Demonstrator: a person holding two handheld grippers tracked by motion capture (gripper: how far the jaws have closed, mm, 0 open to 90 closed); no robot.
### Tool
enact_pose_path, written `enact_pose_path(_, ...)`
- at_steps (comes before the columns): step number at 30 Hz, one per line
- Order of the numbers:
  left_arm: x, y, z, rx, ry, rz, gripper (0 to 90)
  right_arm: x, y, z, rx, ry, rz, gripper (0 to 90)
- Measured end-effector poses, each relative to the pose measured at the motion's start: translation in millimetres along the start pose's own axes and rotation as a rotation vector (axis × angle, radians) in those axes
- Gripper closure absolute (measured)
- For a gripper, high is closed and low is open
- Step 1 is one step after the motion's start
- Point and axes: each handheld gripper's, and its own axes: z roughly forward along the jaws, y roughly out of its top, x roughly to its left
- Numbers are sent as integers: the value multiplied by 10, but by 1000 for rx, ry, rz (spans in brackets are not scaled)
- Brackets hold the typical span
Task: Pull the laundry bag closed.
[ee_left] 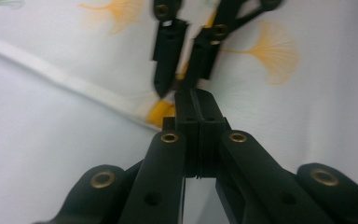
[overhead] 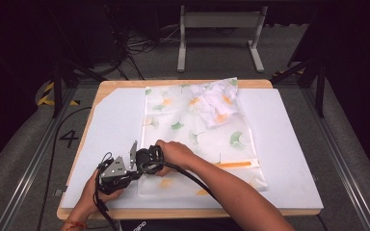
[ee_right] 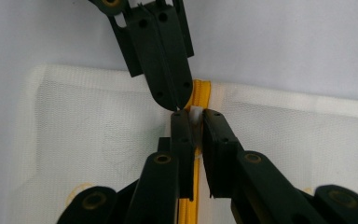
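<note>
A white mesh bag [overhead: 197,132] printed with green and orange leaves lies flat on the white board [overhead: 108,125]. Its orange zipper [overhead: 236,164] runs along the near part. At the bag's near left corner my left gripper [overhead: 125,169] [ee_left: 195,95] is shut on the bag's edge beside the orange zipper end [ee_left: 161,113]. My right gripper [overhead: 147,159] [ee_right: 195,115] meets it tip to tip and is shut on the white zipper pull [ee_right: 196,112] over the orange zipper tape [ee_right: 199,91]. Each gripper view shows the other gripper at its top.
A crumpled white printed cloth [overhead: 217,103] lies at the bag's far right end. The board rests on a wooden table [overhead: 183,212]. Beyond the table are a grey metal stand [overhead: 219,21], cables on the floor and dark frame legs.
</note>
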Motion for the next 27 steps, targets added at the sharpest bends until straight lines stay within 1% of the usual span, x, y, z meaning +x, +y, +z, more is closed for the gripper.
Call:
enact_pose_path(2,-15,19,22,35,13,26,900,12,-3,0,-1,-8,-1,832)
enact_pose_path(4,-12,17,35,30,9,-6,900,17,-9,-5,4,-10,-8,832)
enact_pose_path(6,-18,21,42,33,5,-20,900,24,-10,-5,5,-6,0,832)
enact_pose_path(7,-9,23,47,30,-2,-39,900,34,-5,-4,5,-6,8,832)
enact_pose_path(8,-7,23,49,27,-3,-49,900,38,-2,-5,8,-2,11,832)
enact_pose_path(9,-9,25,49,29,-1,-49,900,66,5,-4,-3,20,47,832)
enact_pose_path(12,-19,26,53,27,5,-56,900,75,-11,-5,-13,24,68,833)
enact_pose_path(14,-14,19,50,26,-1,-62,900,98,-22,-8,-18,15,75,834)
enact_pose_path(15,-15,14,51,20,-1,-68,900,119,-24,-5,-18,-3,101,841)
enact_pose_path(16,6,17,36,43,-4,-37,900,116,-41,-9,-21,-13,102,841)
enact_pose_path(17,3,18,38,41,-3,-42,900,58,-76,-20,-11,-23,32,842)
enact_pose_path(21,0,16,37,42,-2,-41,900,78,-82,-24,-13,-39,37,843)
enact_pose_path(23,-1,17,37,41,3,-41,900,78,-78,-24,-9,-36,50,843)
enact_pose_path(24,-1,15,37,41,-1,-42,900,75,-78,-25,-7,-30,57,843)
enact_pose_path(27,2,16,37,40,-3,-44,900,77,-78,-31,-1,-26,62,844)
